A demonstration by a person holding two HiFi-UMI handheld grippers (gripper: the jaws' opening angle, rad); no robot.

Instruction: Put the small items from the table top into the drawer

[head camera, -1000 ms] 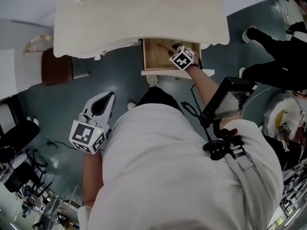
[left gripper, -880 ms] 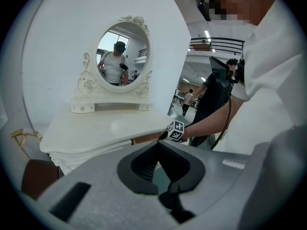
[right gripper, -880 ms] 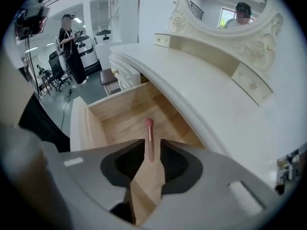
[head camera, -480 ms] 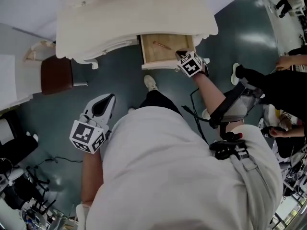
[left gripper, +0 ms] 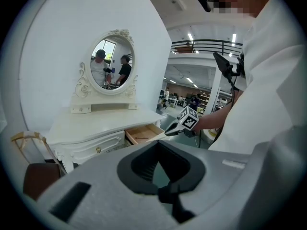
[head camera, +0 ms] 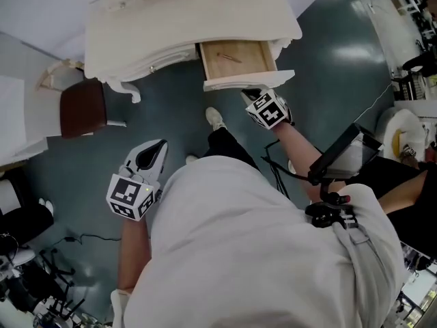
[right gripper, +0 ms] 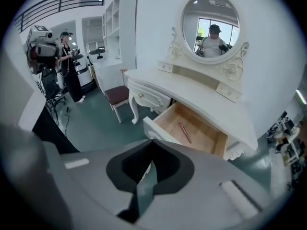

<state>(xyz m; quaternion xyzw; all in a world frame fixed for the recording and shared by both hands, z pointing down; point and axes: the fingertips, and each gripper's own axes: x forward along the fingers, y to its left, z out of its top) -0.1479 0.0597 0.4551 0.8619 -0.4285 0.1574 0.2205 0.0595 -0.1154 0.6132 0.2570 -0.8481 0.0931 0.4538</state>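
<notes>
The white dressing table [head camera: 191, 12] has one wooden drawer [head camera: 249, 79] pulled open. A thin reddish pen [head camera: 230, 57] lies on the drawer's bottom, and the right gripper view shows the same pen [right gripper: 184, 132] inside the drawer [right gripper: 158, 128]. My right gripper [head camera: 250, 95] hovers just outside the drawer front, with its jaws shut and nothing between them. My left gripper [head camera: 158, 145] hangs low beside my left hip, far from the table, with its jaws shut and empty. The table top shows no loose small items.
A brown stool [head camera: 80, 108] stands left of the table. An oval mirror [right gripper: 211, 20] rises at the table's back. My white shoe [head camera: 216, 119] is on the teal floor below the drawer. A person with equipment [right gripper: 72, 80] stands far left in the right gripper view.
My right gripper has drawn back out of the drawer toward me and now sits in front of the drawer's face. The pen stays in the drawer. My left gripper has hardly moved.
</notes>
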